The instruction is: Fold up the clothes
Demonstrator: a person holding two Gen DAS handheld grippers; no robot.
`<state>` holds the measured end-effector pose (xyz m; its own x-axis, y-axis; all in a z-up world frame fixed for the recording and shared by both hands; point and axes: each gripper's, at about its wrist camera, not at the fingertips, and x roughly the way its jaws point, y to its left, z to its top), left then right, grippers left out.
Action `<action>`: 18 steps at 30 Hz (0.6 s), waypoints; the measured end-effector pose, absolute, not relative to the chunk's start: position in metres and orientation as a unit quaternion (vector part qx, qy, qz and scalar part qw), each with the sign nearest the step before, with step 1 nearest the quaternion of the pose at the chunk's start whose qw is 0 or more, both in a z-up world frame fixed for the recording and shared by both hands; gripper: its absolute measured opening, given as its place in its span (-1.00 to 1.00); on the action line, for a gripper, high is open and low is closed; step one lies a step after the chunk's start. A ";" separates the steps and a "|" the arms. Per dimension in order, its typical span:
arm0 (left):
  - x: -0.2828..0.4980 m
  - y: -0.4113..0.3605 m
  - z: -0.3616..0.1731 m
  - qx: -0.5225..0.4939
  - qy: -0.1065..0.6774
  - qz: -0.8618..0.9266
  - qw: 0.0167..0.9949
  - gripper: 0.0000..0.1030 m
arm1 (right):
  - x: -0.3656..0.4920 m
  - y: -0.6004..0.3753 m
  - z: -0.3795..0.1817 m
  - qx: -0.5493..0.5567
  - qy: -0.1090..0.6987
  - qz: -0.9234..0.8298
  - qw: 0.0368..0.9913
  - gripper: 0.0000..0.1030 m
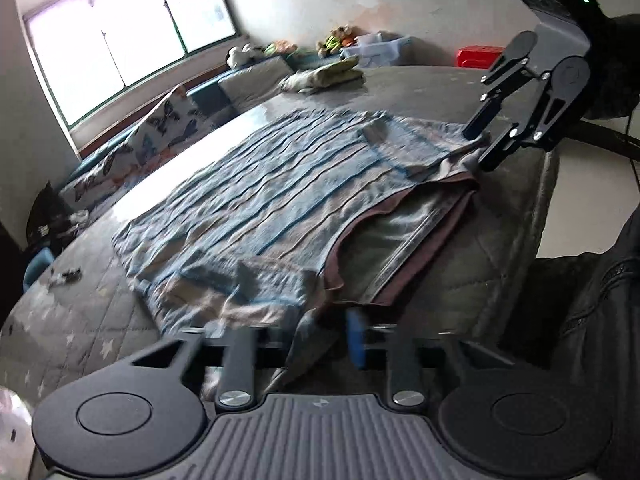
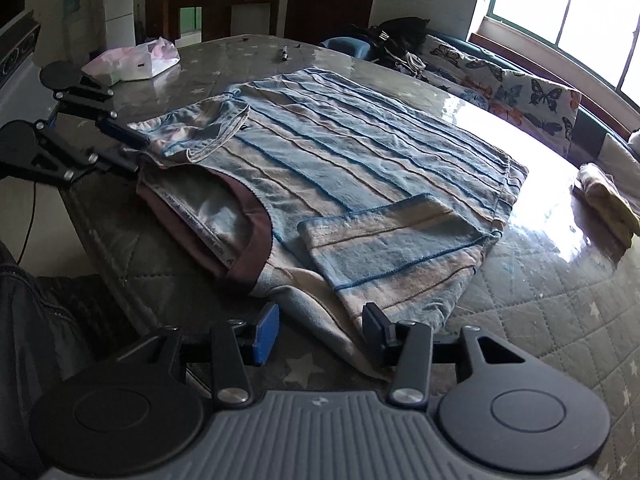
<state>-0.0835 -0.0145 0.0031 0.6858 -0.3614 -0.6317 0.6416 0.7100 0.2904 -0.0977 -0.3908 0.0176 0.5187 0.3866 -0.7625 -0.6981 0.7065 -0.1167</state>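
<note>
A striped blue and beige sweater (image 2: 360, 168) is spread flat on a grey quilted table cover with stars (image 2: 560, 320), its maroon collar (image 2: 256, 240) turned toward the near edge. Both sleeves are already folded inward over the body.

The right gripper (image 2: 320, 340) is seen in the right wrist view with its jaws wide open, one blue pad (image 2: 267, 332) on each side of the cloth at the shoulder edge; nothing is clamped between them. In the left wrist view the same gripper (image 1: 476, 148) is seen at the far shoulder of the sweater (image 1: 280, 200).

The left gripper (image 2: 128, 152) is placed at the other shoulder, and in the right wrist view its fingers seem to be closed around the cloth edge. Its own view is blurred, so the grip cannot be told with certainty there.

Around the sweater, a white plastic bag (image 2: 136, 60) and a small dark object (image 2: 285, 54) are lying on the table, well apart from it. A pile of folded clothes (image 1: 328, 76) is seen at the far corner. A butterfly cushion (image 2: 536, 100) is lying beside the window (image 1: 120, 32). Nothing is lying on the sweater itself.
</note>
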 end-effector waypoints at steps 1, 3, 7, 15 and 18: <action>-0.081 -0.013 0.007 0.241 0.274 -0.281 0.888 -0.68 | -0.097 -0.390 0.017 -0.212 0.370 0.321 0.846 -0.01; -0.070 -0.009 0.017 0.212 0.272 -0.268 0.900 -0.71 | -0.097 -0.388 0.016 -0.217 0.367 0.323 0.845 -0.01; -0.039 -0.001 0.037 0.146 0.275 -0.250 0.917 -0.72 | -0.096 -0.385 0.013 -0.227 0.361 0.326 0.844 -0.01; -0.007 -0.004 0.038 0.141 0.290 -0.245 0.914 -0.71 | -0.080 -0.387 0.018 -0.203 0.364 0.324 0.850 -0.71; -0.019 0.001 0.031 0.159 0.295 -0.247 0.909 -0.64 | -0.070 -0.390 0.022 -0.182 0.369 0.320 0.853 -0.81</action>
<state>-0.0186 0.0005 0.0313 0.7034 -0.3561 -0.6152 0.5434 0.8273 0.1424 -0.0702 -0.3900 0.0220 0.5233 0.4119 -0.7460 -0.6806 0.7288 -0.0750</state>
